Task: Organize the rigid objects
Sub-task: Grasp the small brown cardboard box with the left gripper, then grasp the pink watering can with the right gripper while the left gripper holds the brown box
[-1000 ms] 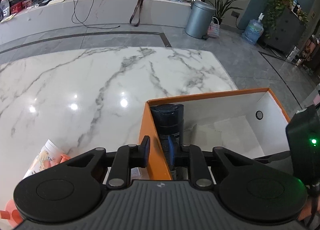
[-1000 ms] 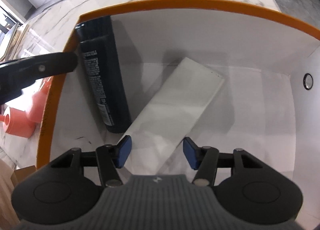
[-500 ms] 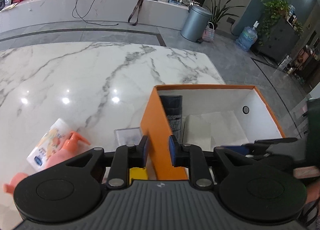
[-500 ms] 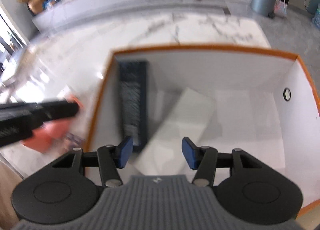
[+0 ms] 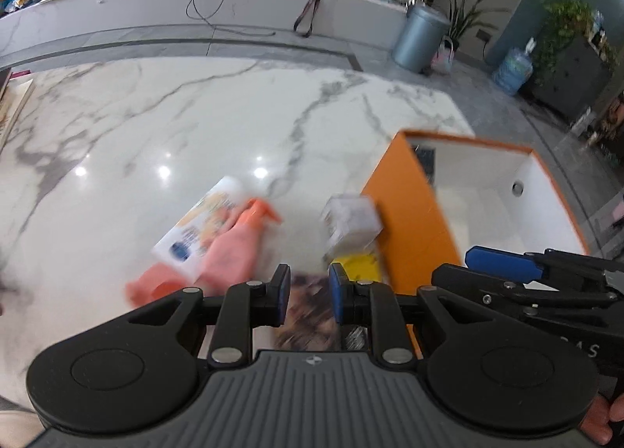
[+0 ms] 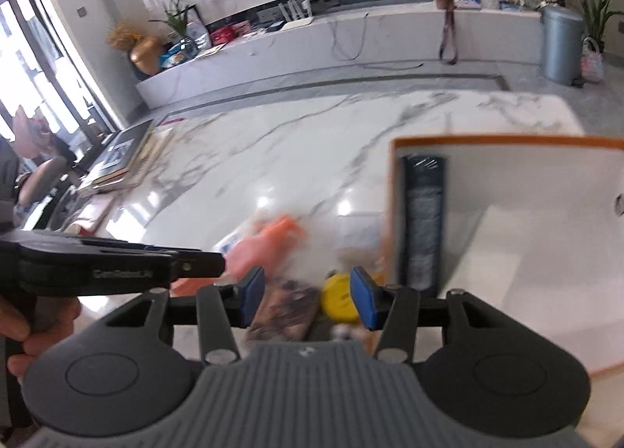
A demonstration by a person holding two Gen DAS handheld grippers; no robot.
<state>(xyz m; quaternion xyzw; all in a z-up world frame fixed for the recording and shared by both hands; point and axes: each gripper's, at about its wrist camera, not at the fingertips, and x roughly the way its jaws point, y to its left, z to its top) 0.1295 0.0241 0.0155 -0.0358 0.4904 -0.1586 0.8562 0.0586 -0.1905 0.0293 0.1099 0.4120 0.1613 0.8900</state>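
On the marble table, an orange box with a white lining stands open at the right, and a dark spray can already lies along its left inner wall beside a flat white packet; that looks like the sorting bin, kept within reach of both hands. Just outside its left wall the things yet to be stowed lie loose together: an orange pump bottle resting against a white printed pouch, a clear plastic box, a yellow-lidded item and a dark patterned packet, all blurred. Both tools hang over this cluster, probably choosing the next piece. The left gripper has its blue pads drawn to a narrow gap with nothing pinched between them; the patterned packet only shows below. The right gripper stands about half spread, its jaws having just been closing, and nothing is between the pads either: the yellow lid and the packet sit beneath the gap, untouched as far as can be told.
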